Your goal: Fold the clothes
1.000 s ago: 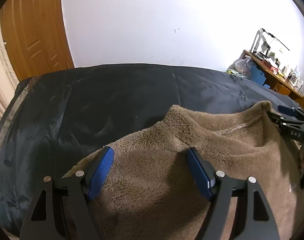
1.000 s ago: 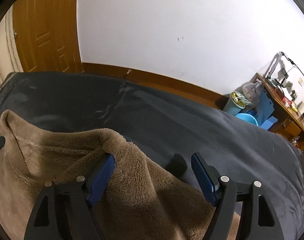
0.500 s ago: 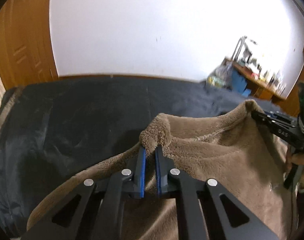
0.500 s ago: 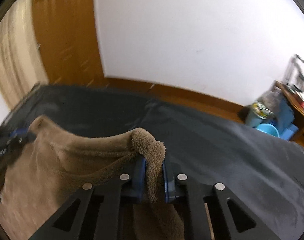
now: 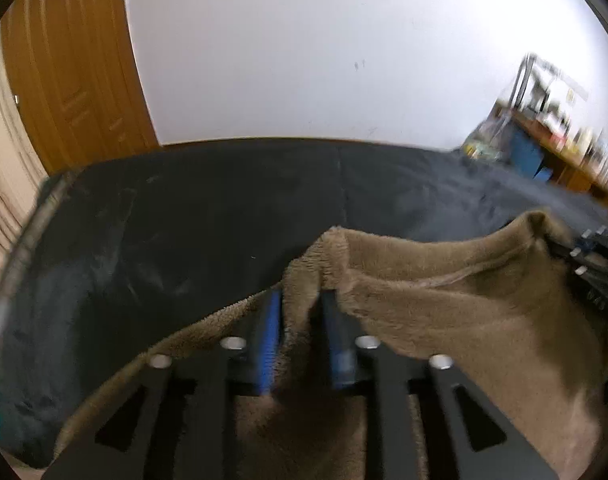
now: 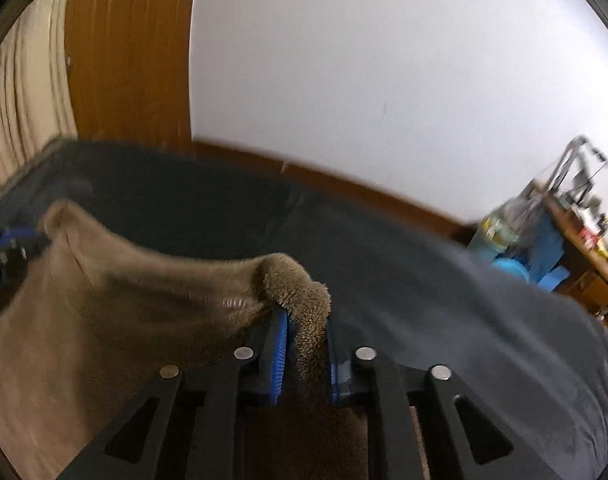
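Holding a brown fleece stretched between two grippers above a dark bed

Pinching a bunched corner of the brown fleece garment (image 5: 443, 312), left gripper (image 5: 302, 316) closed tight on the pile, blue pads almost meeting with a tuft squeezed up between them. Pinching the opposite corner the same way, right gripper (image 6: 304, 328) clamped on a rolled lump of fleece. Running outward from each gripper, top edge of the garment drawn fairly taut sideways toward the other one: off to the right in the left wrist view, off to the left in the right wrist view. Long axis of that held edge lying across the body, side to side, both grippers near equal height, neither nearer. Hanging below the edge, rest of the fleece, lower part out of view. Beyond and beneath, dark bed cover (image 5: 192, 216), flat. Further off, white wall (image 6: 383, 80), wooden door (image 5: 72, 72), cluttered desk (image 6: 583, 236), blurred.
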The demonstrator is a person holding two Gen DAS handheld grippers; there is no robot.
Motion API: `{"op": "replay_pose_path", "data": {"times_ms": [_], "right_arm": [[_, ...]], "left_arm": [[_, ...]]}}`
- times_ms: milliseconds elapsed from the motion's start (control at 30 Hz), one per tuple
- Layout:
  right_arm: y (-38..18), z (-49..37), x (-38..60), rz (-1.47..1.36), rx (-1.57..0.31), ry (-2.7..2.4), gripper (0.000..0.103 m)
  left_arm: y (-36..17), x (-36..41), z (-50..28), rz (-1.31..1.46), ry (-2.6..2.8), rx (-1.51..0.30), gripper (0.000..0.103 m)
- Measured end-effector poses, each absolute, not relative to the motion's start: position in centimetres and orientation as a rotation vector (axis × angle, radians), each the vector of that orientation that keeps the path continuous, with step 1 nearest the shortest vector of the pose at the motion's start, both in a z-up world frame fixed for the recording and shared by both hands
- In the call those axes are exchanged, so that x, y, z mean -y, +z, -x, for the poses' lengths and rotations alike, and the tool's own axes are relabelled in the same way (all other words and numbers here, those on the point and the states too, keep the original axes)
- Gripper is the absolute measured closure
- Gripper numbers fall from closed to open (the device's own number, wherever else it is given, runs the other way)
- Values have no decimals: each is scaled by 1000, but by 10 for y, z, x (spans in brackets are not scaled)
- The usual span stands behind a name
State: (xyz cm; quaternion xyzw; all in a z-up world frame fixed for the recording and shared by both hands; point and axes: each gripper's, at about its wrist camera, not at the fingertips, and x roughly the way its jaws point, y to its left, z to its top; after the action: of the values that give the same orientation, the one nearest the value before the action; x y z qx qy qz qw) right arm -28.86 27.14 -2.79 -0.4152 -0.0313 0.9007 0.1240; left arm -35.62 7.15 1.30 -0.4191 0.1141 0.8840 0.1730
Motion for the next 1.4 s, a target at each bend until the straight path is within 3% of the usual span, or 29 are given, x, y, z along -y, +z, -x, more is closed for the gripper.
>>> {"op": "replay_pose_path", "data": {"times_ms": [33, 67, 100, 167, 333, 500, 567, 600, 833, 1000, 1300, 1400], "right_arm": [[-30, 291, -272, 1236, 96, 2620, 78], [-28, 290, -272, 1232, 114, 2608, 67], [-24, 286, -272, 1212, 115, 2606, 45], [-12, 274, -272, 1162, 93, 2622, 32], [19, 249, -255, 1096, -16, 2735, 32], [-7, 259, -218, 1378, -89, 2798, 32], [-32, 265, -213, 1448, -36, 2741, 32], [-34, 264, -208, 1398, 37, 2750, 32], [-33, 266, -217, 1403, -11, 2723, 30], [-13, 218, -242, 1349, -141, 2729, 30], [-31, 95, -303, 1368, -21, 2540, 28], [-39, 84, -332, 1319, -156, 2526, 23]], "left_arm": [[14, -77, 356, 1184, 2529, -389, 57], [15, -75, 355, 1191, 2538, -403, 45], [16, -74, 356, 1198, 2544, -411, 37], [22, -68, 359, 1229, 2503, -324, 32], [43, -51, 351, 1214, 2493, -113, 25], [29, -69, 334, 1207, 2537, -342, 24], [19, -70, 341, 1247, 2541, -361, 22], [18, -67, 343, 1232, 2542, -314, 21], [23, -44, 325, 1281, 2514, -304, 17], [29, -22, 302, 1311, 2498, -309, 16], [11, 32, 258, 1383, 2479, -262, 16], [9, 31, 254, 1344, 2527, -284, 10]]}}
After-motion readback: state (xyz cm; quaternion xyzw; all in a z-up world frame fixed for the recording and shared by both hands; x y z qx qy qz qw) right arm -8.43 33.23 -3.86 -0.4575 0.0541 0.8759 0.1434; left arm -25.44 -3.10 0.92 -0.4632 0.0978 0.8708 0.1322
